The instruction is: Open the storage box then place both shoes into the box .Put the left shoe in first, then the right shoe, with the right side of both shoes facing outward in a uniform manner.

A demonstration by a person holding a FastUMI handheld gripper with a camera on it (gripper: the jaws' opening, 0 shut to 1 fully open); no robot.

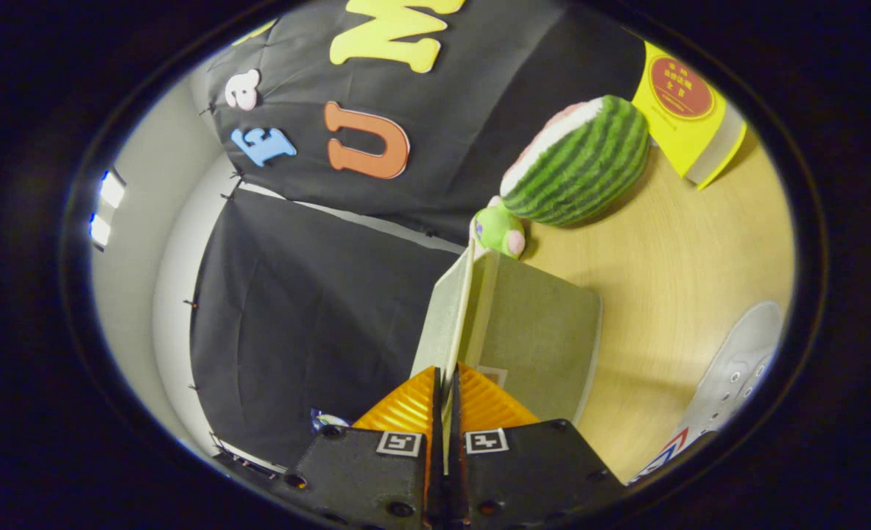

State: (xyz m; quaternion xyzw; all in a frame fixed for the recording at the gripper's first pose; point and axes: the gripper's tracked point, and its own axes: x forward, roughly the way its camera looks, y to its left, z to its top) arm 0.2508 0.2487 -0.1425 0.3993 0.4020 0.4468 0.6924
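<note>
Fingers (445,383) pinch the storage box (545,331) lid (446,324) edge (lid running straight ahead); shoe (733,375) lies beside.

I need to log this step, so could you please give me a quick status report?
Gripper shut on lid edge, storage box part open. White shoe waiting on table. Plush watermelon beyond box, clear.

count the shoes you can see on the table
1. A white shoe lies on the wooden table, off to the side of the storage box whose lid the hand-held gripper is shut on. A second shoe may be out of view.
</note>
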